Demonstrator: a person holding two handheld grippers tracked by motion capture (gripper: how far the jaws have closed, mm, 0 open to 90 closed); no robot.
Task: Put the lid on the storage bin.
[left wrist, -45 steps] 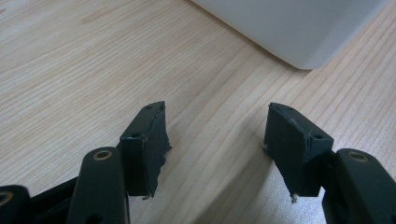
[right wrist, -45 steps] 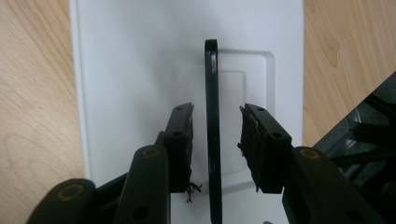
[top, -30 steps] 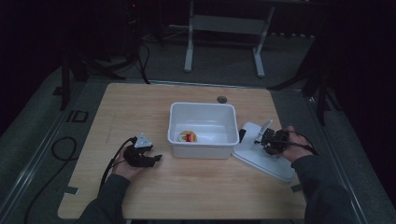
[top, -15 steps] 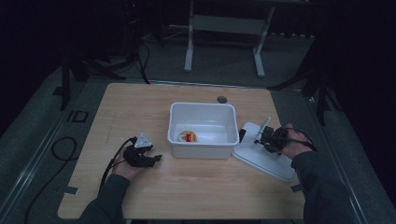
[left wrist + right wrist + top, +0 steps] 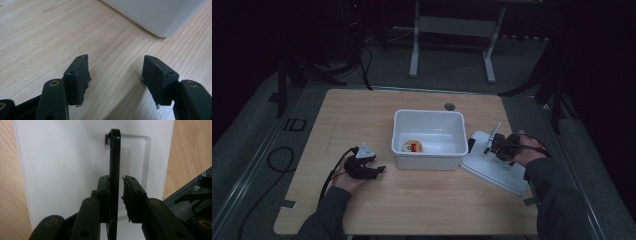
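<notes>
Two tools are at work, and only one is on the job. The right tool [image 5: 490, 147] sits at the right of the high view over the white lid [image 5: 494, 172], which lies flat on the table [image 5: 362, 115] just beside the white bin [image 5: 428, 162].

In the right gripper view the lid's thin black handle [image 5: 114, 157] stands upright between the jaws of the right tool [image 5: 117, 178]. Its jaws have just been closing. The pad on the left of the frame looks to be against the handle, while the one on the right is a sliver short of it, so it has no firm hold yet.

To do this step well, I would finish the squeeze before any lift, with the hand kept level so that both pads meet the handle flat. The handle runs a little left of centre between the pads, so a small shift of the hand toward the left of that frame should stop the narrow loop from twisting or the lid from skidding. A grip low on the handle, near the lid, seems safest.

The left tool [image 5: 377, 171] rests low at the left of the bin, its jaws well apart and empty over bare wood [image 5: 115, 65]; it could steady the bin if needed
</notes>
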